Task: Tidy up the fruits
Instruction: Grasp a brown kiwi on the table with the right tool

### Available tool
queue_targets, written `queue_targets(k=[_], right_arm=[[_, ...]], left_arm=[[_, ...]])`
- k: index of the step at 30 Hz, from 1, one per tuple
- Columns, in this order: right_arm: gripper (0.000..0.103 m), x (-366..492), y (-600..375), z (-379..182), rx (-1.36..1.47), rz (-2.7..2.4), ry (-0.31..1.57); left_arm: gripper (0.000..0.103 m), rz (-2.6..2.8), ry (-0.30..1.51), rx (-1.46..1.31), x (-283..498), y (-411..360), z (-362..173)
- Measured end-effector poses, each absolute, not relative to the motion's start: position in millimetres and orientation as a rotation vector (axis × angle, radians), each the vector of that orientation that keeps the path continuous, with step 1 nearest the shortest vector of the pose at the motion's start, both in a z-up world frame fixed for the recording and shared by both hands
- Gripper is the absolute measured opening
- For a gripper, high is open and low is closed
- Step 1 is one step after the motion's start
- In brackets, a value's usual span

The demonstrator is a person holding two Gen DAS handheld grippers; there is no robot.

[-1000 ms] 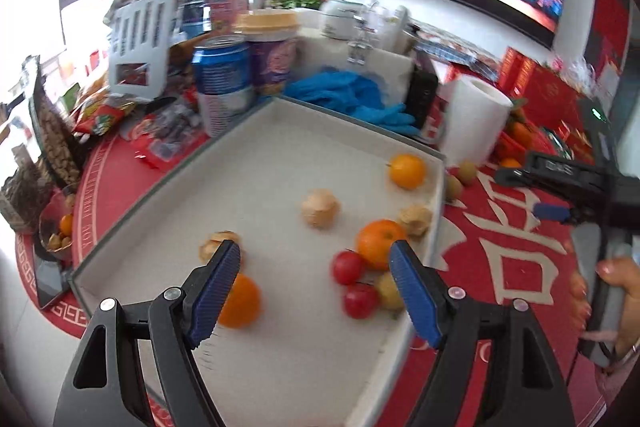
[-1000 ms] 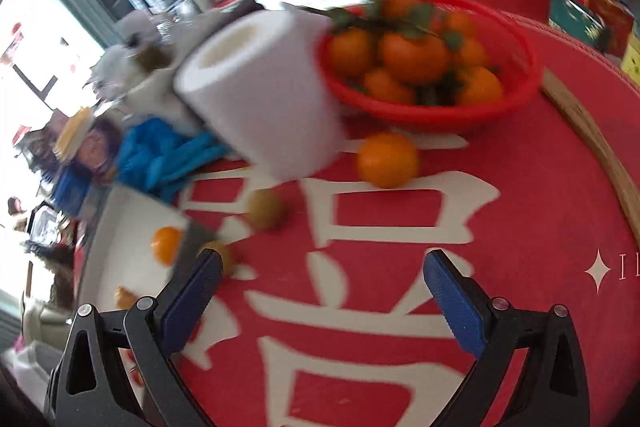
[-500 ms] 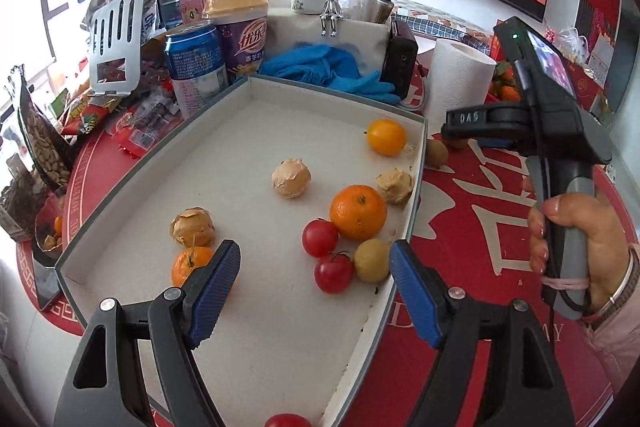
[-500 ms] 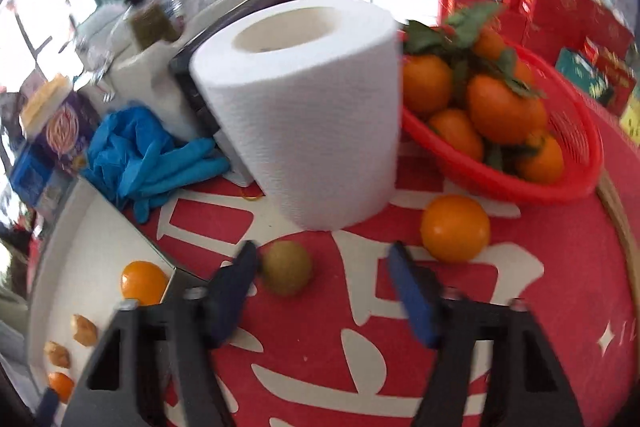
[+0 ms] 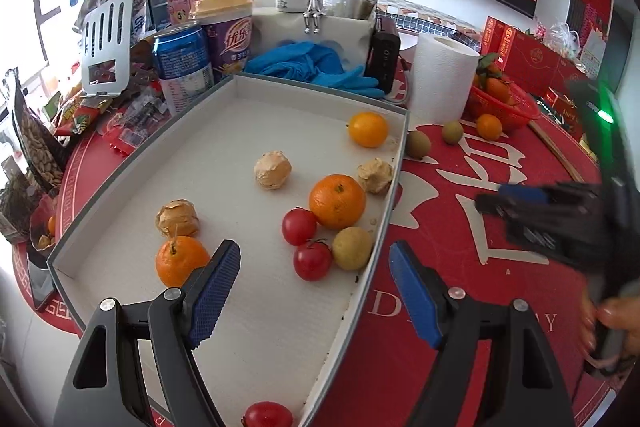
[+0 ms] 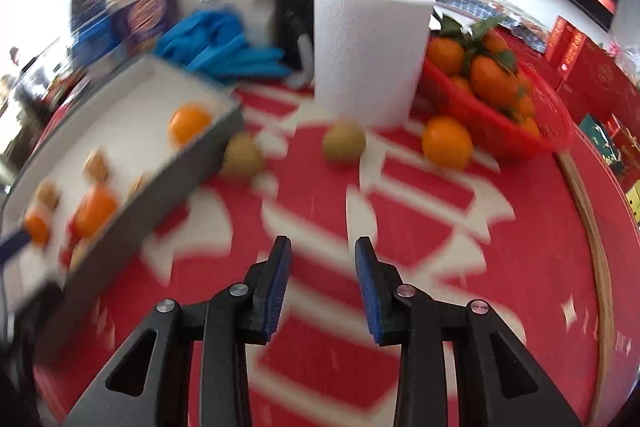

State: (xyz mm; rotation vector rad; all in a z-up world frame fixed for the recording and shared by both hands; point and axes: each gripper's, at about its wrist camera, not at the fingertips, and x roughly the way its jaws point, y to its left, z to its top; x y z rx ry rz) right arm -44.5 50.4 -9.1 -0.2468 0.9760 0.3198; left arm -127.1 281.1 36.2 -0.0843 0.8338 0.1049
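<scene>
- Far left of the desk (image 5: 460,347): snack bags, a can (image 5: 182,65) and a cup (image 5: 230,31) crowd the tray's back corner, well out of play.
- The tray (image 5: 208,107) is plainly the collecting spot: oranges, tomatoes and papery husked fruits are scattered on its white floor, most of them bunched toward the right wall.
- Left tongs (image 5: 314,287) hover over the tray's near end, blue pads wide apart, nothing between them. One orange (image 5: 180,259) sits just beside the left pad; a tomato (image 5: 312,261) and a yellowish fruit (image 5: 352,247) lie just ahead, between the pads' lines.
- Over the wall now: one brown fruit (image 6: 242,157) rests against the tray's outside, a second (image 6: 344,146) sits in front of the paper roll (image 6: 370,51), and a loose orange (image 6: 447,142) lies just beside the red basket (image 6: 540,131). These look like the strays left to gather.
- Right tongs (image 6: 322,283) are low over the red cloth, pads narrowed but with a gap, gripping nothing. The view is blurred, so they're on the move. All three strays lie ahead, well apart from the tips; the middle brown fruit is closest to their line, my guess for the next pick.
</scene>
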Motion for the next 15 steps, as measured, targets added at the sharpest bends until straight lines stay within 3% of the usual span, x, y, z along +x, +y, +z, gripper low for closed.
queue_targets(k=[1,3,4,11,13,14,15], right_arm=[[0.037,-48.7,44.7,-7.1,-0.244,0.327,0.976],[0.078,-49.8,40.4,3.5,-0.247,0.3,0.916],[0.08,-47.5,42.3,10.4,-0.24,0.298,0.865],[0.08,-19.2,92.9,3.4,-0.318,0.394,0.835],[0.072,-7.2,103.0,-9.3,-0.341,0.418,0.853],[0.061,-4.6,106.2,-13.8,-0.347,0.431,0.864],[0.058,-0.7,109.3,-17.2,-0.342,0.451,0.872]], left_arm=[[0.08,0.101,0.836,-0.084,-125.7,279.4,35.9],[0.08,0.096,0.841,-0.091,-124.4,277.5,35.5],[0.08,0.093,0.843,-0.095,-124.4,276.5,35.7],[0.08,0.111,0.852,-0.087,-130.3,276.8,35.6],[0.08,0.115,0.858,-0.087,-131.3,278.5,35.1],[0.08,0.117,0.859,-0.085,-132.2,278.5,34.8],[0.08,0.12,0.861,-0.08,-132.4,278.4,34.3]])
